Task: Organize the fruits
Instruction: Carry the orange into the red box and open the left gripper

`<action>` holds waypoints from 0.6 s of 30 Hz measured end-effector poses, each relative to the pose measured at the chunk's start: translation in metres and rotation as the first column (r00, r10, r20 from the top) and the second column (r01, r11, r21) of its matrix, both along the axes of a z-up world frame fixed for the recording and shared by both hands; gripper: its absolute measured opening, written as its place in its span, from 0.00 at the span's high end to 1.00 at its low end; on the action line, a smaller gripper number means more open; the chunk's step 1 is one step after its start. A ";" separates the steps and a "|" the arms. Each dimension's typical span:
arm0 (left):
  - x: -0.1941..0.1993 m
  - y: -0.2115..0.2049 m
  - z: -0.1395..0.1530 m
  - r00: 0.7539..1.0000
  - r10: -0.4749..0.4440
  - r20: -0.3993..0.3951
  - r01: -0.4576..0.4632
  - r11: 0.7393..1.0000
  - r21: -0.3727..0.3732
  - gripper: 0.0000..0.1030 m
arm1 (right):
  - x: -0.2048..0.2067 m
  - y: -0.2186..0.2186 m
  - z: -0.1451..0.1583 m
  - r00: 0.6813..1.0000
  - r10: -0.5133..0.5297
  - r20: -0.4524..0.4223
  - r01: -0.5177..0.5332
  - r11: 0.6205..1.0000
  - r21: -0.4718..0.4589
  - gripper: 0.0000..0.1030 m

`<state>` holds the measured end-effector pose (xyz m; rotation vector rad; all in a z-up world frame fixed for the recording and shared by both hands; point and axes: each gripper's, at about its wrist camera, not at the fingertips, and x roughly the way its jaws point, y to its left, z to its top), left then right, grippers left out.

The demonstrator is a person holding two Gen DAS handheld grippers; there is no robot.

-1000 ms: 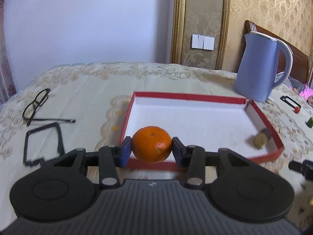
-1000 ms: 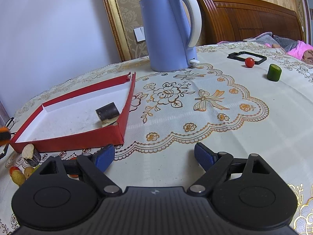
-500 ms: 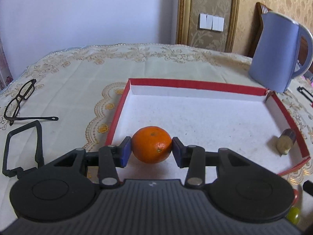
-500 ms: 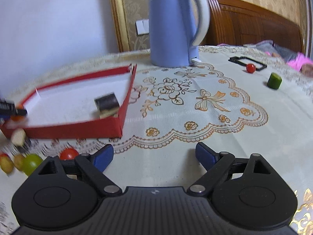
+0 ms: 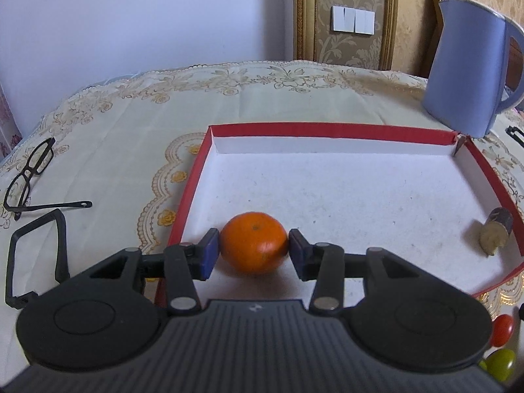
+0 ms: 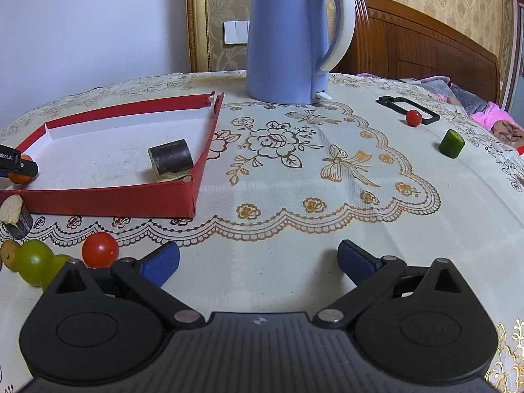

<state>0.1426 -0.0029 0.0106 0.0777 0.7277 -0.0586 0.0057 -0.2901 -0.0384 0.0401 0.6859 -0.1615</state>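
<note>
While the left hand-held gripper (image 5: 253, 252) is just easing its jaws off the orange (image 5: 253, 244) sitting low-centre in the red tray (image 5: 327, 131), a dark fruit chunk (image 5: 494, 234) is lying by the tray's right wall; the right hand-held gripper (image 6: 258, 258) is just spreading wide, empty, with a tomato (image 6: 100, 249) and a green grape (image 6: 34, 260) crowding the lower left

The right gripper (image 6: 258, 260) hangs over the embroidered tabletop (image 6: 327, 229); its jaws have just been opening and stand wide apart with nothing between them. Just beside its left finger lie a red tomato (image 6: 100, 249) and green grapes (image 6: 34, 262). A red tray (image 6: 108, 201) further left holds a dark cut piece (image 6: 170, 157) and, at the far edge, an orange (image 6: 19, 177). A blue kettle (image 6: 285, 39) stands behind the tray.
</note>
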 end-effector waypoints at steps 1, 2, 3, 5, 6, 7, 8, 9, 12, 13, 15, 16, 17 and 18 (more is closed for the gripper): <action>0.000 -0.001 0.000 1.000 -0.001 0.001 0.001 1.000 0.003 0.42 | 0.000 0.000 0.000 1.000 0.000 0.000 0.000 1.000 0.000 0.00; -0.001 -0.001 0.000 1.000 0.001 0.004 -0.002 1.000 0.008 0.31 | 0.000 0.000 0.000 1.000 0.000 0.000 0.000 1.000 0.000 0.00; -0.002 -0.001 0.002 1.000 0.007 0.012 -0.007 1.000 0.016 0.28 | 0.000 0.000 0.000 1.000 0.000 0.000 0.000 1.000 0.000 0.00; -0.006 -0.003 0.006 0.999 0.002 0.032 -0.003 1.000 0.027 0.25 | 0.000 0.000 0.000 1.000 0.000 0.000 0.000 1.000 0.000 0.00; -0.009 -0.003 0.008 0.999 0.001 0.040 -0.002 1.000 0.029 0.24 | 0.000 0.000 0.000 1.000 0.000 0.000 0.000 1.000 0.000 0.00; -0.012 -0.002 0.012 0.999 0.002 0.049 -0.003 1.000 0.030 0.22 | 0.000 0.000 0.000 1.000 0.000 0.000 0.000 1.000 0.000 0.00; -0.017 -0.002 0.016 0.998 0.001 0.063 -0.003 1.000 0.030 0.20 | 0.000 0.000 0.000 1.000 0.000 0.000 0.000 1.000 0.000 0.00; -0.024 -0.001 0.021 0.997 0.000 0.080 -0.003 1.000 0.031 0.20 | 0.000 0.000 0.000 1.000 0.000 0.000 0.000 1.000 0.001 0.00; -0.053 0.005 0.036 0.989 -0.003 0.149 -0.003 0.999 0.039 0.08 | 0.000 0.000 0.000 1.000 0.000 0.000 0.000 1.000 0.001 0.00; -0.065 0.009 0.041 0.984 0.005 0.177 -0.012 0.999 0.036 0.01 | 0.000 0.000 0.000 1.000 0.000 0.000 0.000 1.000 0.001 0.00; -0.088 0.019 0.046 0.973 0.027 0.230 -0.036 0.999 0.036 0.00 | 0.000 -0.001 0.000 1.000 0.000 0.000 0.000 1.000 0.001 0.00; -0.098 0.024 0.047 0.968 0.039 0.246 -0.052 0.998 0.044 0.00 | 0.000 -0.001 0.000 1.000 0.000 0.001 0.000 1.000 0.001 0.00; -0.109 0.030 0.046 0.963 0.055 0.264 -0.072 0.996 0.057 0.00 | 0.000 -0.001 0.000 1.000 0.000 0.001 0.000 1.000 0.001 0.00; -0.117 0.035 0.043 0.961 0.064 0.268 -0.085 0.994 0.068 0.00 | 0.000 -0.001 0.000 1.000 0.000 0.001 0.000 1.000 0.001 0.00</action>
